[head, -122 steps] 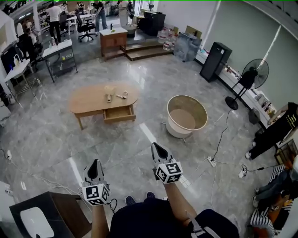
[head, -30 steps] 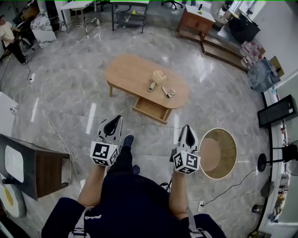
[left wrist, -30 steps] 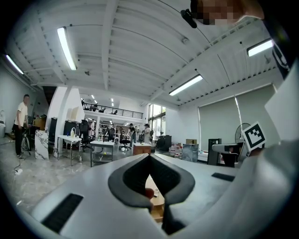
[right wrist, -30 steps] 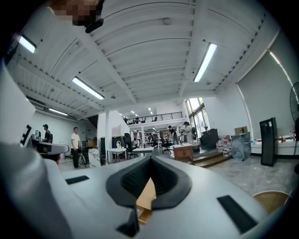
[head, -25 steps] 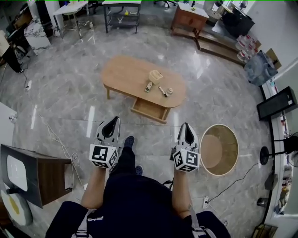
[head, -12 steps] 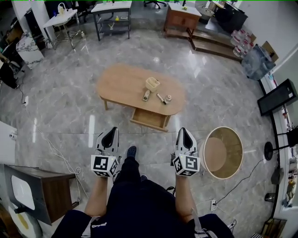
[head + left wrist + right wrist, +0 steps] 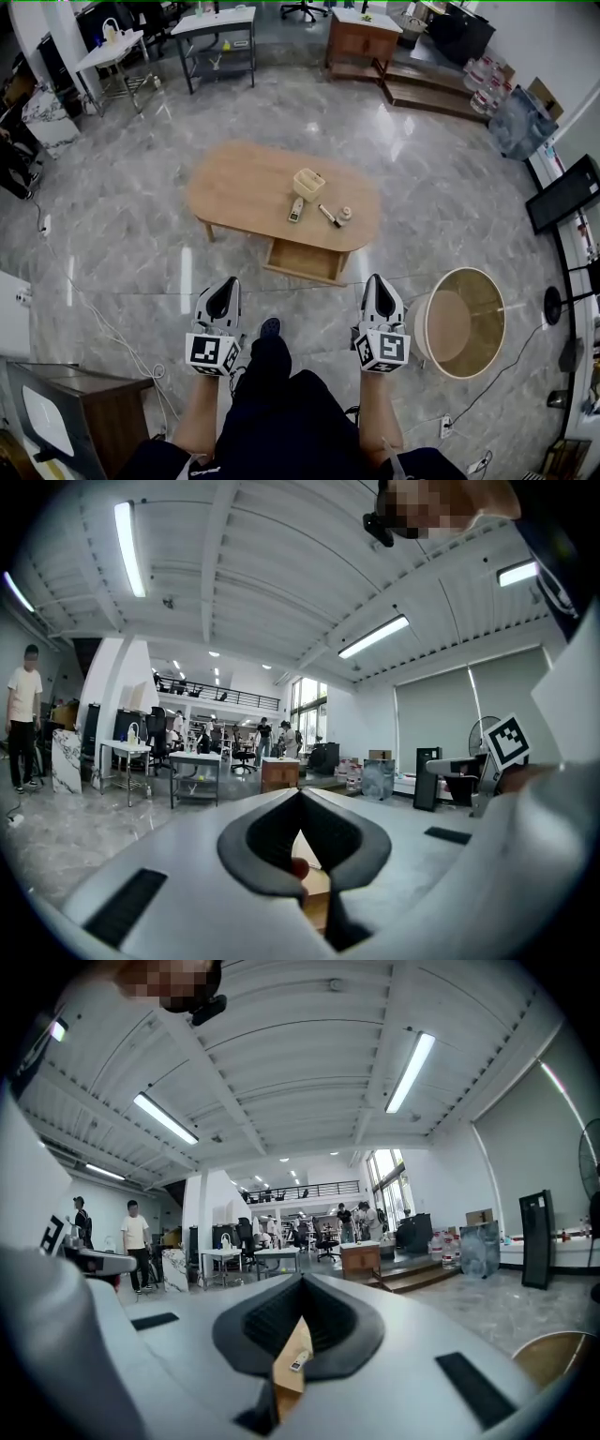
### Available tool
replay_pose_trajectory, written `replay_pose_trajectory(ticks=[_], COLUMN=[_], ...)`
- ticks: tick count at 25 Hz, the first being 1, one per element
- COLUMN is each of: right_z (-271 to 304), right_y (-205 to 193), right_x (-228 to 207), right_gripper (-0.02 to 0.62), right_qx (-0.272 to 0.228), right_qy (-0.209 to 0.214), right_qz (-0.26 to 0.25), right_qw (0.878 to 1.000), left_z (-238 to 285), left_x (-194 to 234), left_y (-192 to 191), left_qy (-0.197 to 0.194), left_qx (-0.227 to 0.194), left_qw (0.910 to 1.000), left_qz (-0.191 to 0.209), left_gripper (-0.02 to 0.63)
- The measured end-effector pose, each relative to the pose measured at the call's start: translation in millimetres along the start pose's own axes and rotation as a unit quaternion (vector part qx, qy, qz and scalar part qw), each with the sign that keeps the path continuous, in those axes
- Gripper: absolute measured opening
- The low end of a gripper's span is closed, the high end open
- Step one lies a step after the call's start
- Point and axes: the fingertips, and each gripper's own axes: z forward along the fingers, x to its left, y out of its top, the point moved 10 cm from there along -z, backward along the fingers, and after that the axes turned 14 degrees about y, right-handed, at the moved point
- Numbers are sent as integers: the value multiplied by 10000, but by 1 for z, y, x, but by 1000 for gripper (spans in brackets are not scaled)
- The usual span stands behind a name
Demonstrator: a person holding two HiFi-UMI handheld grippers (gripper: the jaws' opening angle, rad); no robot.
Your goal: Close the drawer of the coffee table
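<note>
The oval wooden coffee table (image 7: pixel 248 186) stands on the marble floor ahead of me. Its drawer (image 7: pixel 305 260) is pulled out from the near side, facing me, and looks empty. Both grippers hover well short of it, above the floor. My left gripper (image 7: pixel 228 282) is shut and holds nothing. My right gripper (image 7: pixel 375 279) is shut too, also empty. In the left gripper view a sliver of the table (image 7: pixel 314 892) shows through the slit under the left gripper (image 7: pixel 300 792). The right gripper view shows the table (image 7: pixel 292 1361) the same way below the right gripper (image 7: pixel 302 1279).
On the tabletop lie a small pale basket (image 7: pixel 308 182), a remote (image 7: pixel 296 209), a dark stick-like item (image 7: pixel 329 217) and a little round piece (image 7: pixel 345 214). A round wooden tub (image 7: pixel 464 322) stands right of me, a dark cabinet (image 7: pixel 80 412) at lower left. Cables (image 7: pixel 103 319) cross the floor.
I have walked round and closer, so the open drawer now faces me squarely. Both grippers have stayed shut and side by side in front of me.
</note>
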Motion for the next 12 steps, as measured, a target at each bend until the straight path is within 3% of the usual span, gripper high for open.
replay_pose_trajectory(ticks=[12], right_z=[81], right_y=[-167], right_x=[-60], right_gripper=[26], right_qx=[71], right_qy=[-182], right_qz=[-174], right_qw=[9997], left_z=[110], left_x=[25], left_y=[-169], left_qy=[-78], left_qx=[51], left_qw=[9998], left_qz=[156], left_gripper=[25])
